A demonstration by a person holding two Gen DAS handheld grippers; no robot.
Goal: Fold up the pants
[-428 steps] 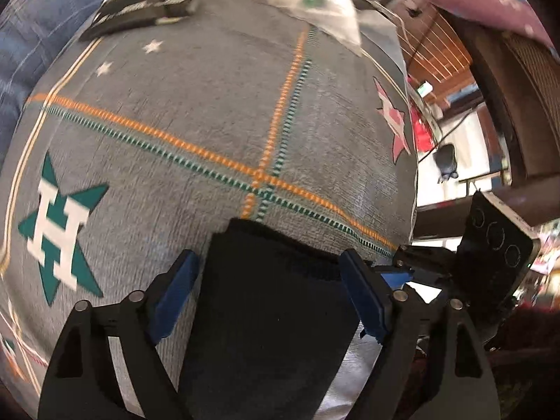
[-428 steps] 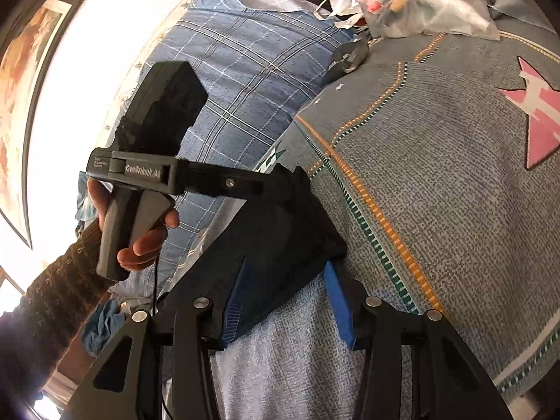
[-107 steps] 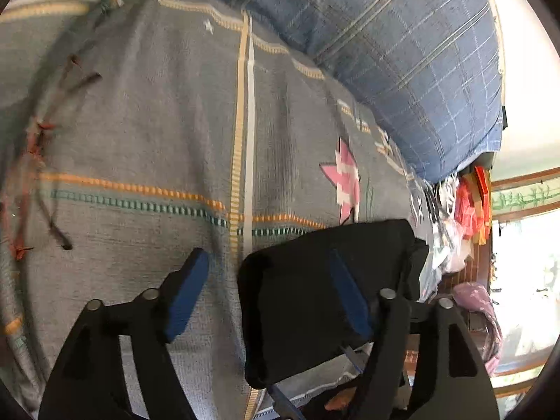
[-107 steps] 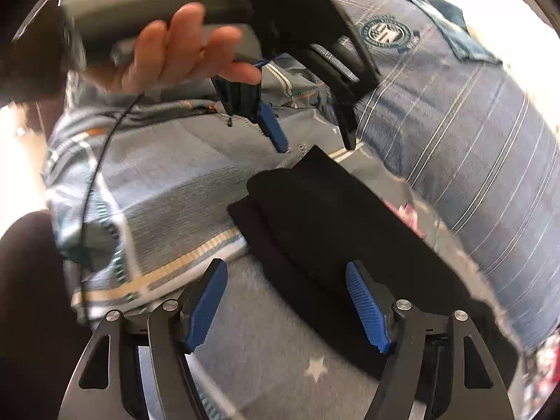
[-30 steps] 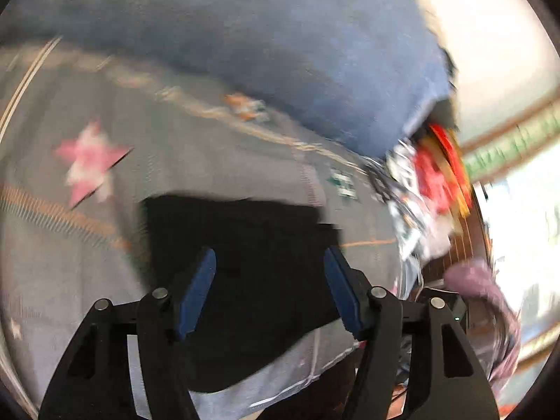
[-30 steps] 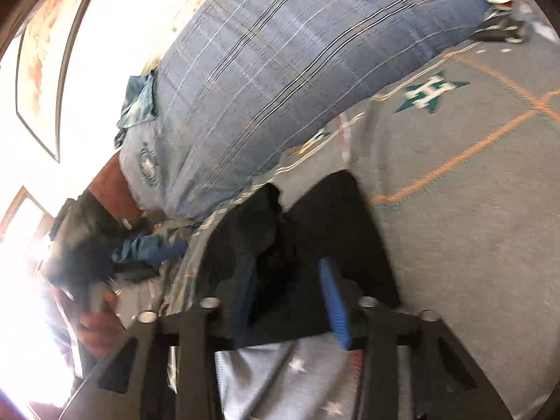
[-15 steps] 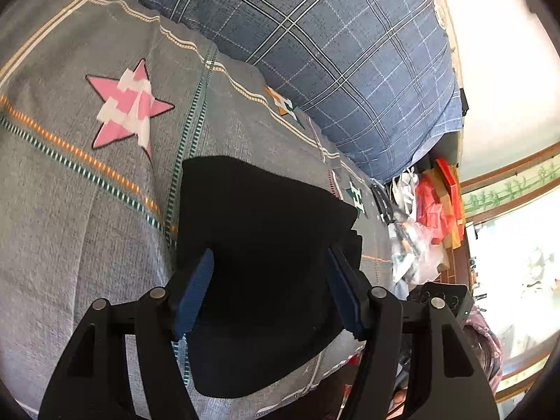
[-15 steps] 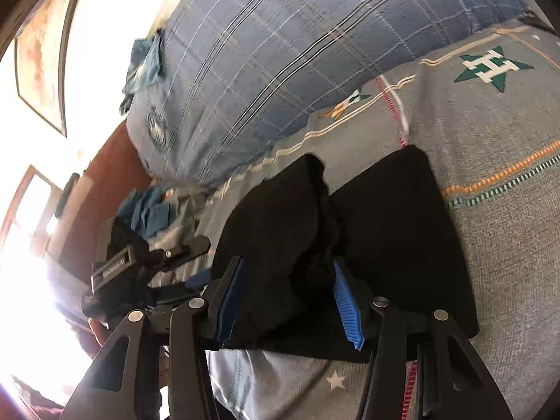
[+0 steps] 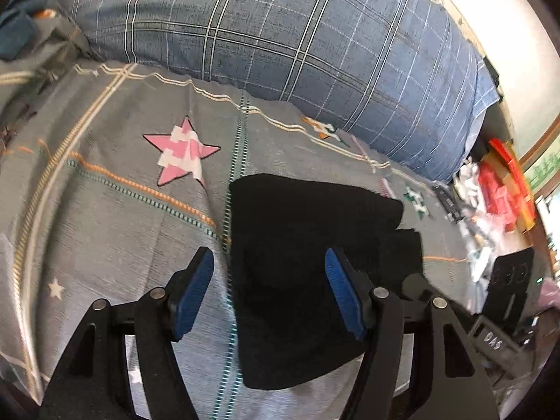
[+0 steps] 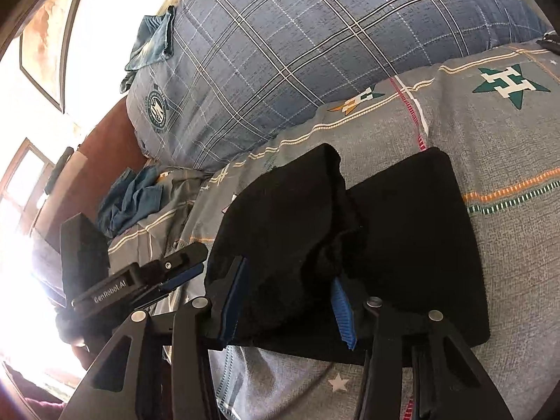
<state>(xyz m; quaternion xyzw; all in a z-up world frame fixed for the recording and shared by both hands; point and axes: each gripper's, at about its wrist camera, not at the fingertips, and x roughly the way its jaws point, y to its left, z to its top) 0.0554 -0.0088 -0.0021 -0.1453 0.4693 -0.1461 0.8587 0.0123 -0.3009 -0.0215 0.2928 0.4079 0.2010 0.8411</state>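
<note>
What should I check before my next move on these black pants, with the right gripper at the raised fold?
1. Right gripper on cloth: ok. Its jaws are closing with a raised fold of the pants between them.
2. Left gripper free: ok. It is open over the pants' edge and grips nothing.
3. Bottom layer flat on the bedspread: ok.
4. Edges lined up: not ok. In the left wrist view one layer steps out past the other at the right.
5. Number of layers pinched: cannot tell.
</note>
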